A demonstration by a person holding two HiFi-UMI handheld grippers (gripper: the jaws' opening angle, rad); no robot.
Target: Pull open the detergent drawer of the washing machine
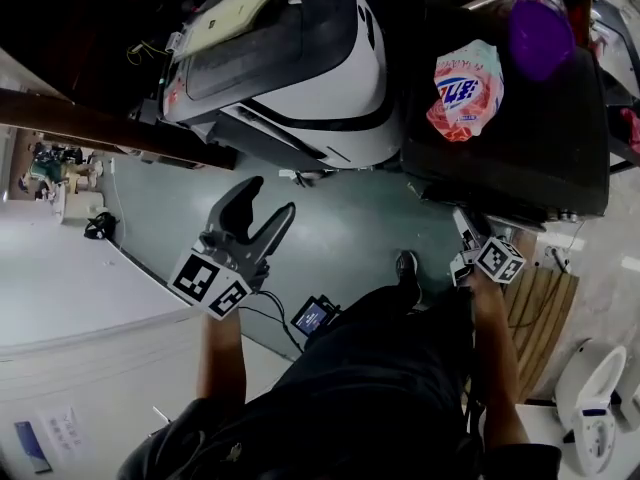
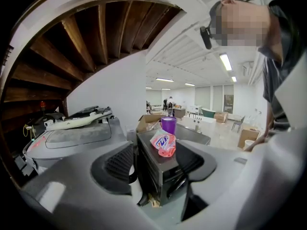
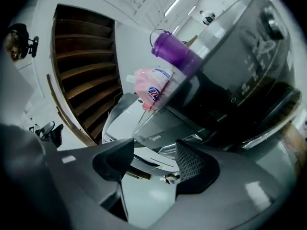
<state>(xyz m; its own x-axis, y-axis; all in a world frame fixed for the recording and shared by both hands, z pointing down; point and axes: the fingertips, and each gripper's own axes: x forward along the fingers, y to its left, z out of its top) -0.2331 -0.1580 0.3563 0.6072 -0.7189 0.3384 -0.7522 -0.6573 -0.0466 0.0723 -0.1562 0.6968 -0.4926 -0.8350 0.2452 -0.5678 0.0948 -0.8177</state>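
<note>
A dark front-loading washing machine (image 1: 520, 158) stands at the right, with a pink detergent bag (image 1: 468, 90) and a purple cup (image 1: 540, 33) on its top. Its control panel with a dial (image 3: 268, 28) shows in the right gripper view, but I cannot pick out the drawer's outline. My right gripper (image 1: 466, 236) hangs low beside the machine's front edge, and its jaws (image 3: 153, 162) are open with nothing between them. My left gripper (image 1: 268, 200) is over the green floor, open and empty, and it faces the dark machine (image 2: 158, 176).
A white and grey washing machine (image 1: 300, 58) stands left of the dark one. A wooden stair beam (image 1: 100, 123) crosses the upper left. A small screen device (image 1: 313, 315) with cables lies on the floor near my shoe (image 1: 407, 265). Wooden slats (image 1: 535, 318) and a white appliance (image 1: 590, 398) are at the lower right.
</note>
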